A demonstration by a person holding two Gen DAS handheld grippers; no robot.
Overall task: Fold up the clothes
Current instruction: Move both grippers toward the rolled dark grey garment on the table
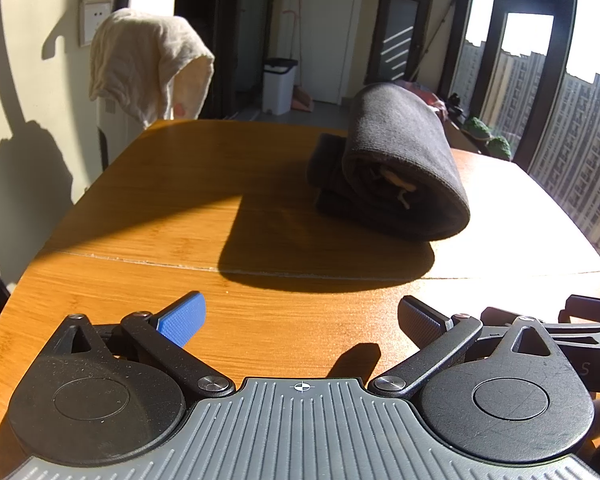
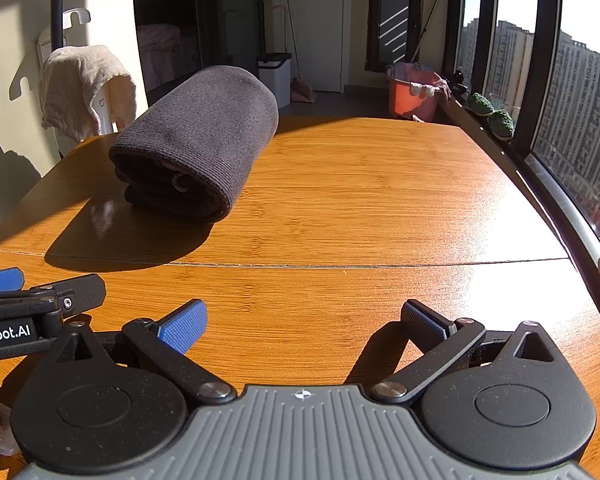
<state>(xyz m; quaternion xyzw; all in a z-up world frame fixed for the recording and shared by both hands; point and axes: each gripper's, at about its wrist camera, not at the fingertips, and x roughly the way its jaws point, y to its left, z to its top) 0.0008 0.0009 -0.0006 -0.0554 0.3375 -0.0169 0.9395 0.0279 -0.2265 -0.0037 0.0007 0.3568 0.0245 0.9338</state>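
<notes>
A dark grey knitted garment (image 1: 400, 160) lies folded into a thick bundle on the wooden table (image 1: 180, 184), its open end facing me. In the right wrist view the same garment (image 2: 204, 136) sits at the left-centre of the table (image 2: 380, 200). My left gripper (image 1: 300, 320) hovers over the near table edge, well short of the bundle, open and empty. My right gripper (image 2: 302, 322) is beside it, also open with nothing between its fingers. The left gripper's tip (image 2: 4, 280) shows at the left edge of the right wrist view.
A cream cloth (image 1: 148, 60) hangs over a white stand at the table's far left. Behind the table stand a white bin (image 1: 278, 84) and an orange bucket (image 2: 414, 88). A window sill with small green plants (image 2: 492, 114) runs along the right.
</notes>
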